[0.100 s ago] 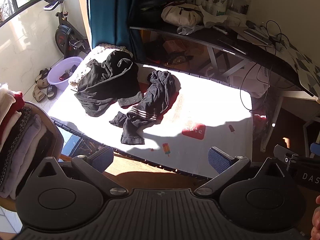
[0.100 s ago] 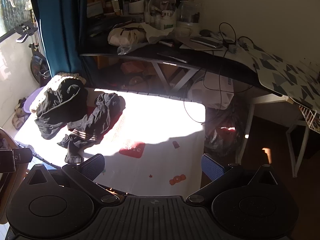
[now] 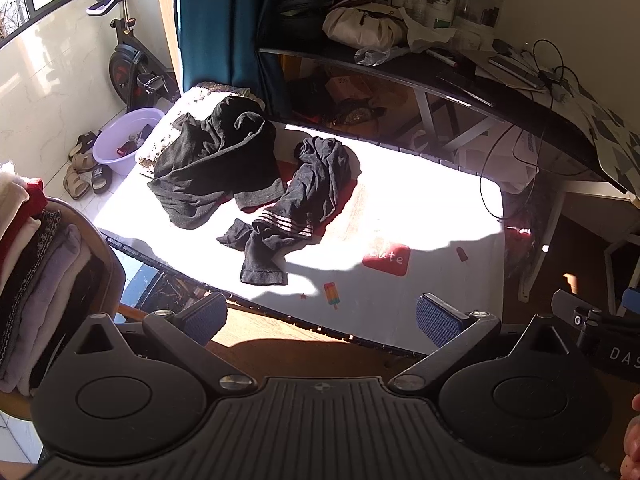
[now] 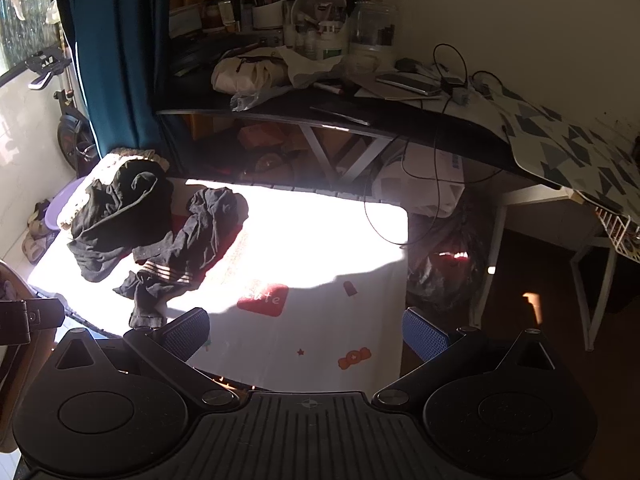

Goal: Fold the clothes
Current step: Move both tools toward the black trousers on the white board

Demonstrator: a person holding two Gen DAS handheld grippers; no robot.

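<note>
Two black garments [image 3: 256, 184] crumpled on table [image 3: 420, 208], beyond left hand-held gripper [image 3: 320, 320], jaws apart

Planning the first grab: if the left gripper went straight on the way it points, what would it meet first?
Probably the white table cover, near the striped black garment. The left gripper is open and empty; depth is unclear.

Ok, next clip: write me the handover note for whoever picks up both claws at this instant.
Left claw: open, empty, above the near table edge.
Right claw: open, empty, above the near right part of the table.
On the white table cover: crumpled black top at the far left, striped black garment beside it, overlapping a red item.
Done: nothing folded on the table; a folded stack sits on the chair at left.
Left: fold both.
</note>
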